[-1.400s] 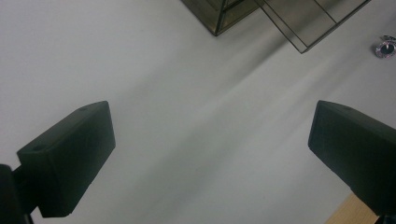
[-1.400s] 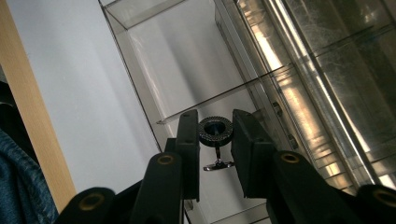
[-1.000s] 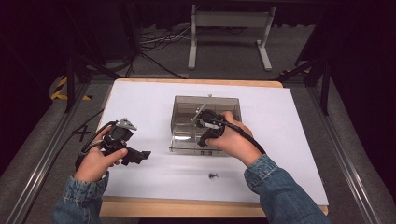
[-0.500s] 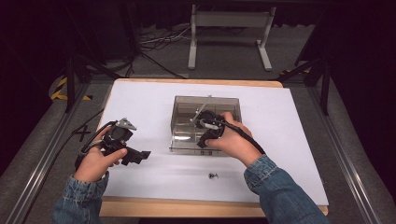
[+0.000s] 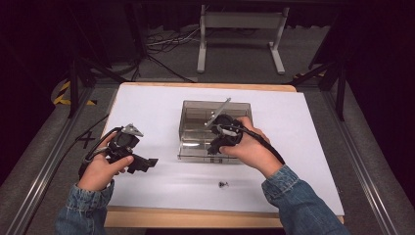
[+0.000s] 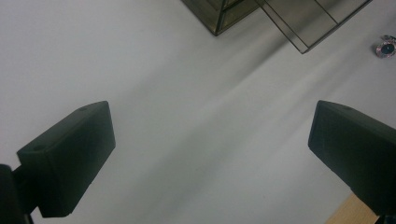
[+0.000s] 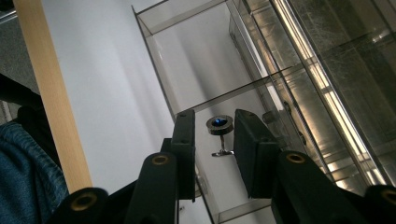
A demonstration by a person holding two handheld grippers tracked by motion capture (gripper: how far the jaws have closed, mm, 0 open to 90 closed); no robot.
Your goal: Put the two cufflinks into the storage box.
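Observation:
A smoky clear acrylic box [image 5: 195, 113] stands mid-table with its shallow drawer [image 5: 192, 148] pulled out toward me. My right gripper [image 5: 214, 146] points down into that drawer. Its jaws have just been opening. A small silver cufflink with a blue stone [image 7: 218, 127] lies on the drawer floor between them, and there is a gap on each side of it. A second small cufflink [image 5: 222, 184] lies on the white table in front of the box and shows in the left gripper view too [image 6: 386, 46]. My left gripper [image 5: 146, 164] hovers left of the box, open and holding nothing [image 6: 208, 135].
The table has a white top [image 5: 147, 112] and a wooden front edge [image 5: 186, 218]. Metal rails run along both sides of it. A cable trails from each gripper. The open drawer's corner [image 6: 299, 32] shows at the top of the left gripper view.

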